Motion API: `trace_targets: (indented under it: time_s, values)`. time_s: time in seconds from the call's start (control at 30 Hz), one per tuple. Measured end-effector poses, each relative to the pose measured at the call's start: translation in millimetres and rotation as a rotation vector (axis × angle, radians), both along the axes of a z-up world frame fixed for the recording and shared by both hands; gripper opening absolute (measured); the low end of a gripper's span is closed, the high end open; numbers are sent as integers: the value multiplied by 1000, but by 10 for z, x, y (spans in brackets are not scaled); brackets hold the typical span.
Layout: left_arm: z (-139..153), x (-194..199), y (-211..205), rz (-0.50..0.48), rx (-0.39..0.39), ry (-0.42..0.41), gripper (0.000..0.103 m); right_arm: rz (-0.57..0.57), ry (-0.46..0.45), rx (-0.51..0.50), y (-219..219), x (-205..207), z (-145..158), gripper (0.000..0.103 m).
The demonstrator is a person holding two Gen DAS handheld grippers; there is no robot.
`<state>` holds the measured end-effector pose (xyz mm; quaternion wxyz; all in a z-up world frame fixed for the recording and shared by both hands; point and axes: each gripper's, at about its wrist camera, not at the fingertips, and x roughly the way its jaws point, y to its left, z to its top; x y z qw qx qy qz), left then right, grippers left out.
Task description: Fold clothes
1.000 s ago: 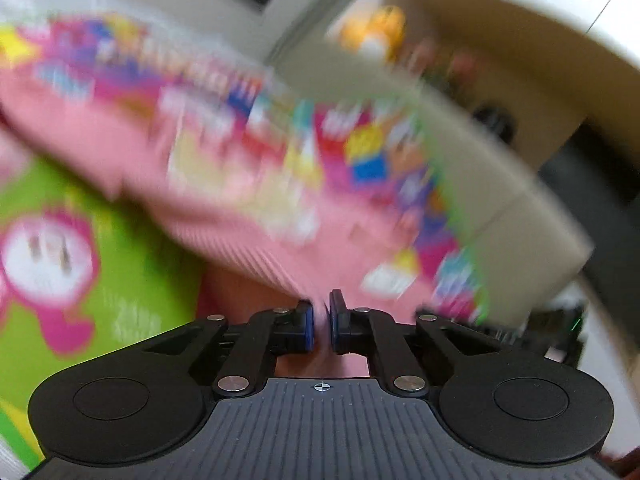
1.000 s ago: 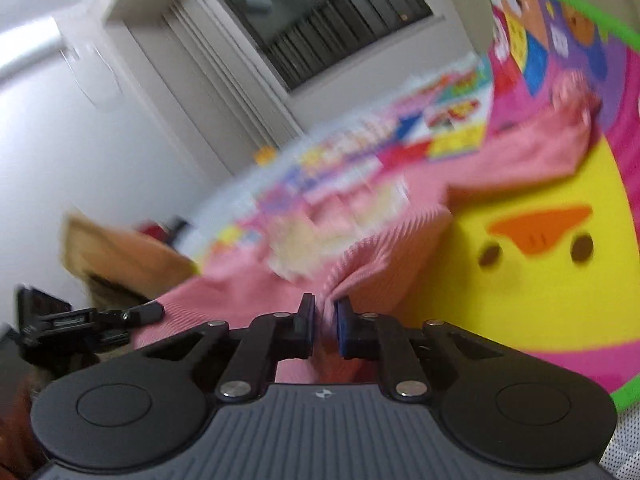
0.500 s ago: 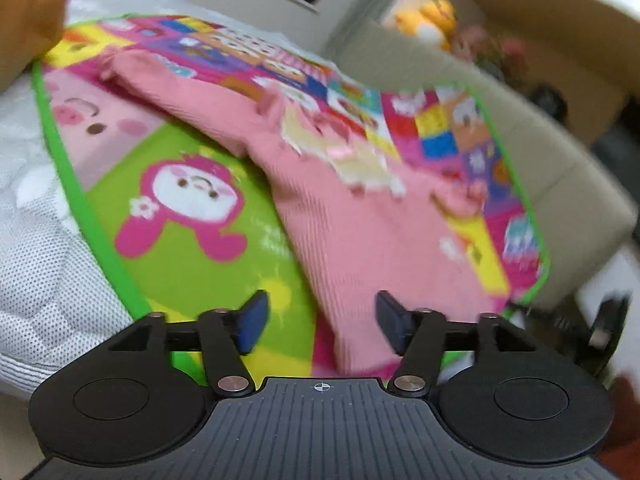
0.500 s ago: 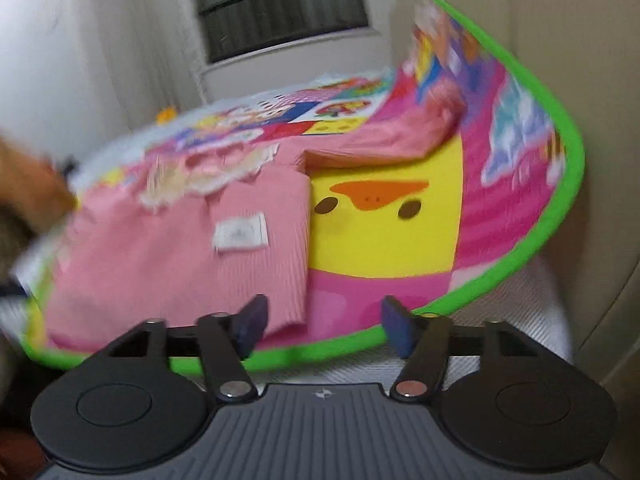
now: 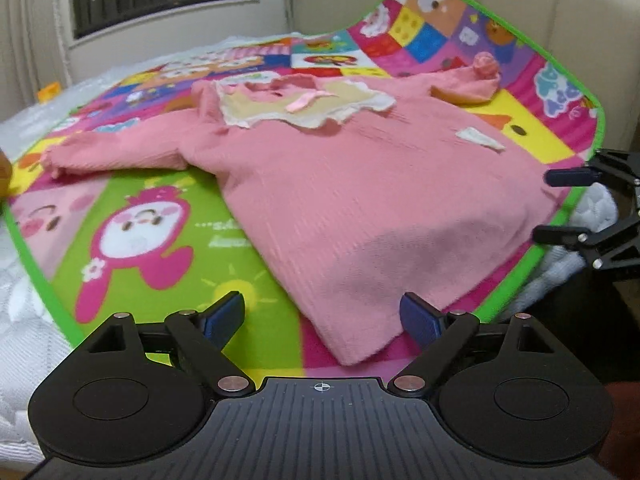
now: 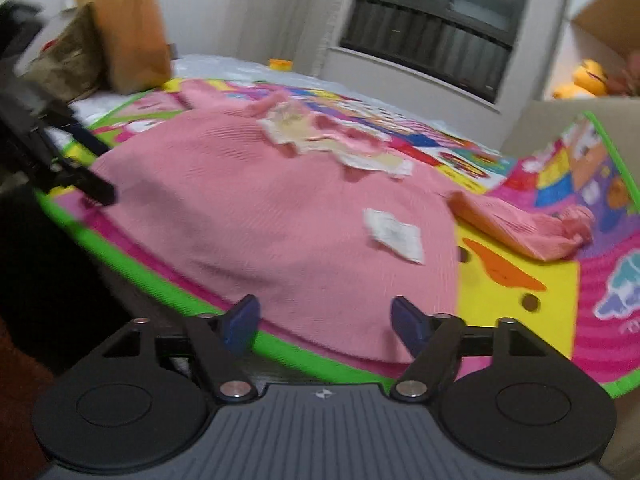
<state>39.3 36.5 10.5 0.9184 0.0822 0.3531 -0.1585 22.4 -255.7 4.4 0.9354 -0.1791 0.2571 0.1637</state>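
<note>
Left tool [image 5: 322, 316]: jaws spread wide, nothing between them. It sits at the lower centre of the left wrist view, above the near hem corner of the pink sweater [image 5: 340, 200], not touching it.

Right tool [image 6: 324, 320]: jaws likewise spread wide and empty, lower centre of the right wrist view, over the sweater's hem near the green border of the mat. It also shows at the right edge of the left wrist view [image 5: 576, 208], beside the mat's edge, jaws apart.

Pink sweater: lies spread flat, front up, on the play mat [image 5: 152, 216], filling the centre of both views. A cream frilled collar [image 5: 308, 106] with a pink bow sits at the neck, toward the upper centre. A small white label [image 5: 478, 138] lies on the body toward the right of the left wrist view. One sleeve [image 5: 120, 154] stretches out to the left of that frame; the other sleeve [image 6: 528, 226] lies bunched at the right of the right wrist view, over the yellow duck panel.

Play mat: multicoloured with a green edge, laid over a white quilted bed [image 5: 24, 312]; its far side climbs a beige headboard [image 5: 560, 4].

Background: a barred window [image 6: 436, 28] at upper centre, a brown paper bag [image 6: 128, 28] at upper left of the right wrist view. The right wrist view is somewhat blurred.
</note>
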Motion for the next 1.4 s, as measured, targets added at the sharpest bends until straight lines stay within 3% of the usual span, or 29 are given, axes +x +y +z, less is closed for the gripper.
trace_targets:
  time_s: [0.1,0.2,0.23,0.4,0.6,0.63,0.7,0.77,0.83,1.0,1.17,1.3,1.4]
  values:
    - [48,100,198,136,27,-43,94,-115,-57,-38,-137,49,1,86]
    - [149,200,443,245,-17,-45,94,-193,-66,-23,-310,91,31,86]
    - [190,199,484,242,-37,-47,94,-176,-62,1,-341,55,56,86]
    - [311,103,377,71,-158,-26,96,24,-60,-14,55,-55,17,86]
    - [315,26,-26,-68,-157,-19,96,203,-93,-128,681,47,-166,86]
    - [335,9,-70,-94,-158,-20,97,211,-119,-148,725,53,-137,83]
    - [354,-37,-135,-149,-151,-28,98,160,-195,-147,730,149,34,63]
    - [334,-75,-201,-197,-130,-33,100,66,-247,-51,603,291,293,63]
    - [252,-54,-285,-196,-78,-34,100,49,-240,-61,546,291,244,63]
    - [100,200,-411,-113,14,-75,100,7,-222,-85,404,289,122,70]
    - [225,521,-298,47,62,-180,101,-36,-203,-110,261,288,0,83]
    - [427,620,-8,180,54,-251,101,-72,-182,-164,134,199,-212,84]
    - [553,619,198,238,15,-255,101,-148,-209,-62,-68,176,-69,84]
